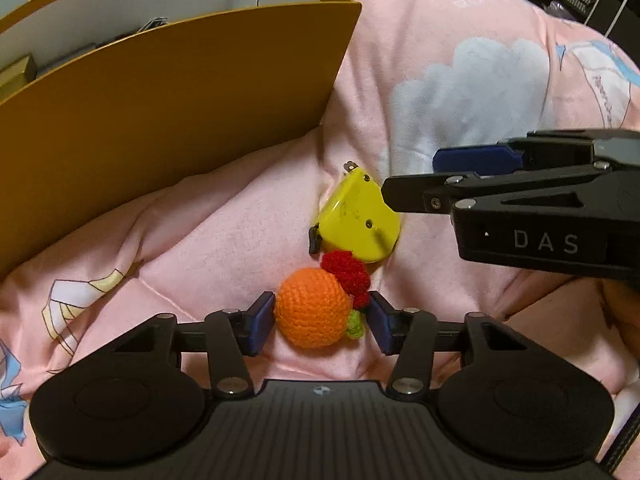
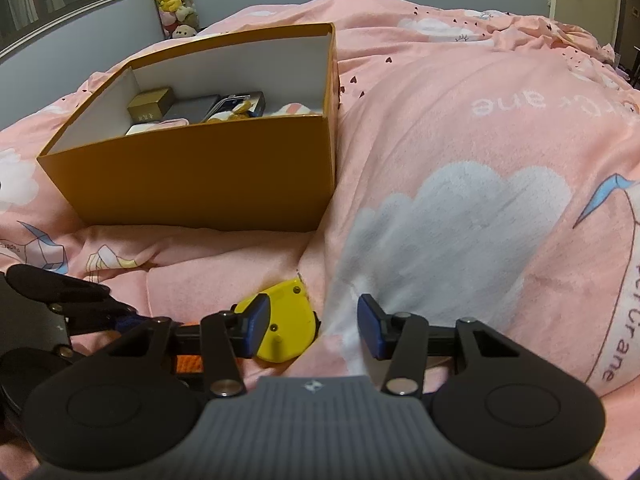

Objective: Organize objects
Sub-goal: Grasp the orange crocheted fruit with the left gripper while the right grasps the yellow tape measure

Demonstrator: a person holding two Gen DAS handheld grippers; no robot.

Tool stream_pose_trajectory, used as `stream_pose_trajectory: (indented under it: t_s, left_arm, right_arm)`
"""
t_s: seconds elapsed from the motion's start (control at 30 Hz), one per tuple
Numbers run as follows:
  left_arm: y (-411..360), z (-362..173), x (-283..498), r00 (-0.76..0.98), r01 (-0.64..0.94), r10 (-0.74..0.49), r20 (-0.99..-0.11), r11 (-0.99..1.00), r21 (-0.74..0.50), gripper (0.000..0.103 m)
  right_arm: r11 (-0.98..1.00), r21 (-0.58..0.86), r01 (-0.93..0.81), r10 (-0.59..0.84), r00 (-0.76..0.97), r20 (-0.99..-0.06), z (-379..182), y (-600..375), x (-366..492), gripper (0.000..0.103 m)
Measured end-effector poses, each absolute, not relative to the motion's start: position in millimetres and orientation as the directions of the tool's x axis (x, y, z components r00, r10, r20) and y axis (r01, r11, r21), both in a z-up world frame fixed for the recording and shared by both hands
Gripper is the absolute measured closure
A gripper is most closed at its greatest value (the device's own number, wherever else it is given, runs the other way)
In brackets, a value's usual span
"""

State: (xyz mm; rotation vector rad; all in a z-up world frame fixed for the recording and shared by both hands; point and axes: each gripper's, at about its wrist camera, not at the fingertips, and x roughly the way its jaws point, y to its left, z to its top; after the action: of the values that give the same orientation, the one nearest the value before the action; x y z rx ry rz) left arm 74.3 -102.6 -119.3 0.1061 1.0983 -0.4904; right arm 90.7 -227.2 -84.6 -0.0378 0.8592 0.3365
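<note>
Left gripper (image 1: 321,322) jaws are seen set either side of the crocheted orange (image 1: 311,307); the left pad touches or nearly touches it, the right pad sits against its red and green trim, and a firm squeeze cannot be confirmed. No lift is evident; the orange is still resting on the pink duvet (image 1: 460,20).

Right gripper (image 2: 313,330) is held spread over the yellow tape measure (image 2: 286,326). Its left pad is seen in front of the case; its right pad stands apart over the bedding. Nothing is pinched.

Just beyond the orange, the tape measure is noted lying on its side in a fold of the duvet, touching the orange's red trim.

Farther off and to the left, the open cardboard box (image 2: 192,184) is seen on the bed. Several small items, among them a gold-coloured case (image 2: 151,105), are already stored inside.

Progress is judged as partly done: some things are boxed, while the orange and tape measure remain outside. Two pick-ups and two transfers to the box are judged as left.
</note>
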Motion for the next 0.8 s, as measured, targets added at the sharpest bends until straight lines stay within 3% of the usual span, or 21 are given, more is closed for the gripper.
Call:
stream_pose_trajectory:
  t_s: [0.2,0.47,0.63,0.8]
  left_arm:
    - [-89.1,-108.0,69.0,0.404,0.384,-0.318,-0.858,0.910,-0.157,0.049]
    - [-42.9,-85.0,70.4,0.509,0.187,-0.270,-0.818,0.962,-0.200,0.049]
    - [-40.2,-83.9,74.4,0.527,0.165,-0.264,-0.808,0.964,-0.207,0.049]
    - [-38.4,-89.0,79.0,0.522,0.153,-0.268,-0.810,0.963,-0.220,0.049]
  right_arm:
    - [0.943,0.101,-0.318,0.281,0.597,-0.751,-85.1,-224.9,90.4,0.054]
    - [0.919,0.071,-0.388,0.302,0.575,-0.760,-87.0,-210.6,89.3,0.054]
    - [0.895,-0.002,-0.446,0.275,0.555,-0.785,-94.1,-191.5,92.0,0.043]
    - [0.879,-0.032,-0.476,0.254,0.524,-0.813,-104.2,-180.2,102.7,0.042]
